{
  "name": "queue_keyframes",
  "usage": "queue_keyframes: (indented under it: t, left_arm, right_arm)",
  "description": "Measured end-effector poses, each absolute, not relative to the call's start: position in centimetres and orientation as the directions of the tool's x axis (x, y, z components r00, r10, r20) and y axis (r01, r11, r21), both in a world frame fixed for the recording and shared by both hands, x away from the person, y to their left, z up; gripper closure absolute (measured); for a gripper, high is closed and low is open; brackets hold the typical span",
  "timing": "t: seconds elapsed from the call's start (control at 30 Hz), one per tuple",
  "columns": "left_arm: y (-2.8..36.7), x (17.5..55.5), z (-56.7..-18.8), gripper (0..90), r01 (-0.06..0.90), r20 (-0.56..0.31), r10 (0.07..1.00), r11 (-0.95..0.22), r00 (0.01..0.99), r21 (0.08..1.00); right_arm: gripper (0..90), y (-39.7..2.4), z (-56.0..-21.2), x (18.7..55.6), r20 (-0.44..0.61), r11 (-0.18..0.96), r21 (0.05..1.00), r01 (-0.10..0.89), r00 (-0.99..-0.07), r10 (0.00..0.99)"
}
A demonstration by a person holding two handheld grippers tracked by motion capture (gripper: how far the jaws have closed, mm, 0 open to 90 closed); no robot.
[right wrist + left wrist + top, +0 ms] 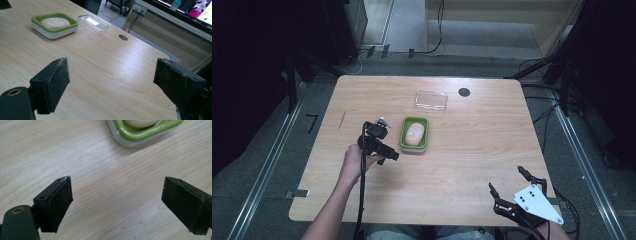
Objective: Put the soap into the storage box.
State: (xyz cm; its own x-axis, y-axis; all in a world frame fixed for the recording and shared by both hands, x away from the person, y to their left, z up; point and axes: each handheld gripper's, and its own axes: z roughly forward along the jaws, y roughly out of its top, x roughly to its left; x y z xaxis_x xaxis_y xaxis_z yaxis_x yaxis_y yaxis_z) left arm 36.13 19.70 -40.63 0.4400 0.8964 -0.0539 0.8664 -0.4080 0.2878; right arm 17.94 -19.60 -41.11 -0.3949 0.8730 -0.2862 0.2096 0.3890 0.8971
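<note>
- High view: the left hand-held gripper [388, 154] is hovering over the wooden worktop [472, 150], just beside the left edge of the green dish [414, 134], with its jaws standing apart and nothing between them
- The green dish is sitting near the middle of the worktop and is holding a pale oval bun [414, 133]; a clear lid [431, 100] is lying just behind it, apart from it, and a small dark round hole [464, 92] is showing to the right of the lid
- The right hand-held gripper [507, 186] is resting at the near right corner of the worktop, well apart from the dish, its jaws spread wide and empty, with its grey plate [534, 202] facing up
- Left gripper view: the left hand-held gripper [117, 200] is pointing down at bare wood, jaws apart, while a corner of the green dish [140, 133] is showing at the top edge with the bun [141, 122] inside
- Right gripper view: the right hand-held gripper [111, 85] is looking across the worktop with its jaws wide apart and gripping nothing; the green dish [53, 26] with the bun [55, 22] is lying far off at the upper left, the clear lid [93, 23] just beside it and the hole [123, 37] farther right
</note>
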Motion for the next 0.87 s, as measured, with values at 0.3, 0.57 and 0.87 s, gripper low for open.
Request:
queue_keyframes:
  t: [0.3, 0.57, 0.87]
  left_arm:
    - [21.0, 34.0, -41.2, 10.6, 0.873, -0.054, 0.898, -0.408, 0.437, 0.268]
    - [21.8, 32.4, -42.0, 10.4, 0.880, -0.053, 0.900, -0.408, 0.432, 0.245]
    - [22.7, 31.3, -43.2, 10.5, 0.880, -0.037, 0.898, -0.421, 0.439, 0.220]
  right_arm:
    - [13.1, -19.6, -41.1, 17.9, -0.287, 0.390, 0.897, 0.207, -0.397, 0.872]
    - [13.1, -19.6, -41.1, 17.9, -0.290, 0.391, 0.898, 0.203, -0.395, 0.872]
    - [13.1, -19.6, -41.1, 18.0, -0.290, 0.389, 0.899, 0.201, -0.392, 0.873]
